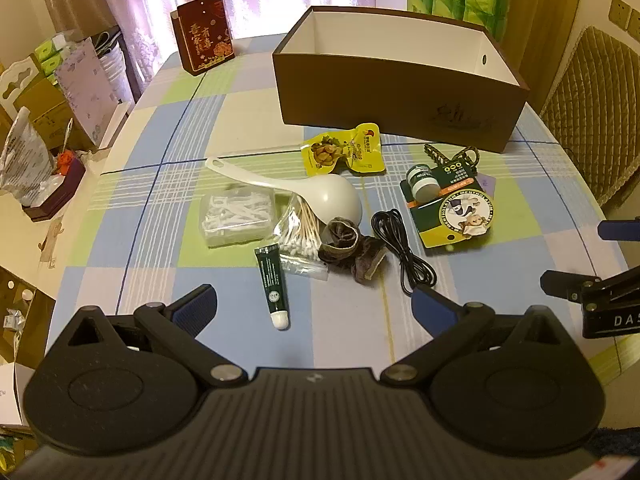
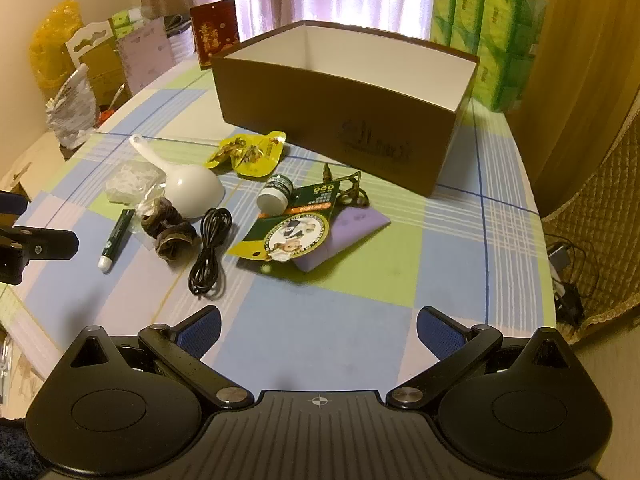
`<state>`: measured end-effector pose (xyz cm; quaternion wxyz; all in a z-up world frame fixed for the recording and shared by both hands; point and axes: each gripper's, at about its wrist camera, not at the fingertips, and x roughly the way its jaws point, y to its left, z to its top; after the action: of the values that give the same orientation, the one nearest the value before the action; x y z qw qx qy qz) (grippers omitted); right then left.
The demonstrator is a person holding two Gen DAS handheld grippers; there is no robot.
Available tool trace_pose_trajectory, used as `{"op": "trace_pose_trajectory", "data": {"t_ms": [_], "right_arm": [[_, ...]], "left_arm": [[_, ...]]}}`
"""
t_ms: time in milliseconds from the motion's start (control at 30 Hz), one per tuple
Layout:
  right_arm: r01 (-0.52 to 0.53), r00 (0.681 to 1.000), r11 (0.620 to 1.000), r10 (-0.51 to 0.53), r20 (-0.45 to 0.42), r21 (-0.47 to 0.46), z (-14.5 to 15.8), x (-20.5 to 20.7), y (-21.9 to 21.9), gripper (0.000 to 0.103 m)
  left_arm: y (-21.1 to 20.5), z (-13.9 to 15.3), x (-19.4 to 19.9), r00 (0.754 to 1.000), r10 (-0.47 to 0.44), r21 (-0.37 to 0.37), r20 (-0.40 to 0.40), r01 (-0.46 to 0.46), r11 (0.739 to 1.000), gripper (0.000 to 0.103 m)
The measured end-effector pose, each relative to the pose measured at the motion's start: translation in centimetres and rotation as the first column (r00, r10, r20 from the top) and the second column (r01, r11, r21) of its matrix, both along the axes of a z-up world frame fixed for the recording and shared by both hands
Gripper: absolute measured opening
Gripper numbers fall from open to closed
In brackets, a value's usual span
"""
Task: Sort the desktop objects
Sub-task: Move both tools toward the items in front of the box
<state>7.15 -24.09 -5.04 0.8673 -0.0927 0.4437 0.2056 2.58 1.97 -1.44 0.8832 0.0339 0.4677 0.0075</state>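
A brown open box with a white inside stands at the back of the checked tablecloth. In front of it lie a yellow snack pouch, a white scoop, a green tube, a bag of cotton swabs, a clear box of floss picks, dark socks, a black cable and a green carded jar. My left gripper and right gripper hover open and empty near the table's front.
A red gift box stands at the back left. Green tissue packs are stacked behind the brown box. A quilted chair is at the right, with cluttered boxes and bags beyond the table's left edge.
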Motion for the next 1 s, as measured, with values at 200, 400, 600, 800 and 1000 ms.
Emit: {"op": "trace_pose_trajectory", "data": {"t_ms": [200,400,600,800,1000], "right_arm": [[0.021,1.000,1.000,-0.021,-0.010,-0.006,0.2,0.4,0.5,0.101],[0.037,0.999,0.999,-0.037,-0.006,-0.015,0.6,0.6,1.1,0.101],[0.057,0.998,0.998,-0.057,-0.017,-0.017,0.5,0.8,1.6,0.101],[0.079,0.996,0.997,-0.080,-0.038,-0.017,0.0,1.1,2.1,0.101],[0.096,0.994,0.995,-0.097,-0.049,-0.018,-0.6,1.4,2.8,0.101]], "left_arm": [[0.5,0.2,0.8,1.000,-0.017,-0.001,-0.005,0.017,1.000,0.102],[1.1,0.5,1.7,0.999,-0.032,-0.007,-0.005,0.032,0.999,0.102],[1.8,0.5,2.4,0.999,-0.043,-0.014,-0.015,0.043,0.999,0.102],[2.9,0.1,3.0,0.998,-0.051,-0.041,-0.037,0.050,0.998,0.102],[4.4,-0.9,3.6,0.997,-0.044,-0.044,-0.067,0.042,0.998,0.102]]}}
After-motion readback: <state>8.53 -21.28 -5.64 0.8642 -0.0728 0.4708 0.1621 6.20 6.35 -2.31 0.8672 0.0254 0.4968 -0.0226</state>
